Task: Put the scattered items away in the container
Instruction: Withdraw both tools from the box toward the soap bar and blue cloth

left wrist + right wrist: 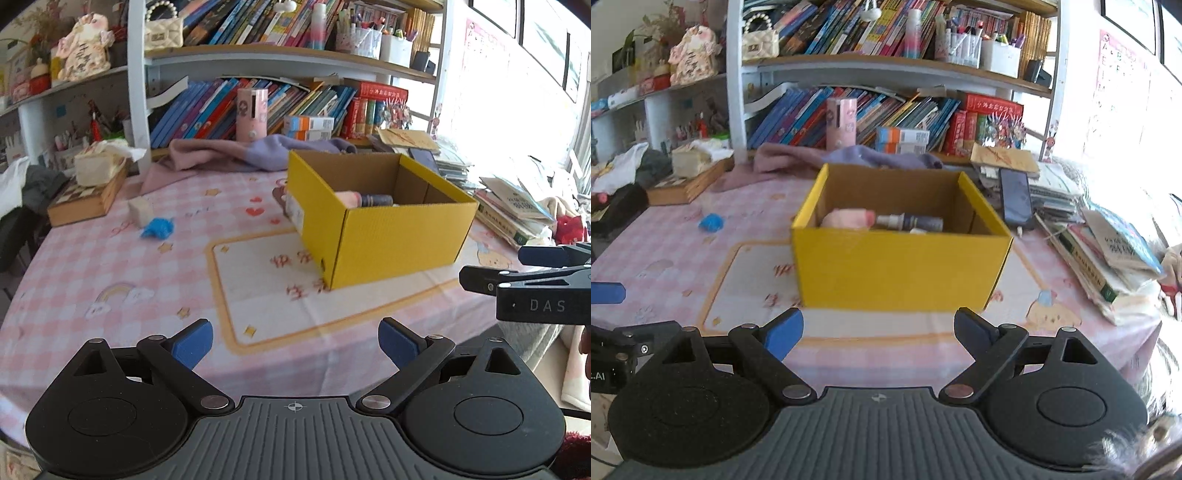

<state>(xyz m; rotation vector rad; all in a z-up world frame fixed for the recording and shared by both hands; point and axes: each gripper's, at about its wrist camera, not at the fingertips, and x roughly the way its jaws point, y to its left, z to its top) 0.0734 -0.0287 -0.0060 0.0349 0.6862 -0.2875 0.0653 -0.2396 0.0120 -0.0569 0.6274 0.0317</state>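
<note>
A yellow cardboard box (388, 236) (897, 266) stands open-topped on the pink checked tablecloth. Inside it lie a pink item (849, 218) and a dark bottle (908, 221). Left of the box, a small blue item (159, 227) (711, 222) and a cream block (140, 210) sit on the cloth. A brownish thing (279, 197) pokes out behind the box's left wall. My left gripper (295, 339) is open and empty, well short of the box. My right gripper (879, 330) is open and empty just in front of the box; its fingers (480, 280) show at the right edge of the left wrist view.
A leaning pile of books (1108, 266) and a phone (1015, 199) crowd the table's right side. A purple cloth (236, 155) and pink cylinder (252, 114) lie behind the box, under the bookshelf. A tissue pack on a wooden box (88, 199) sits far left.
</note>
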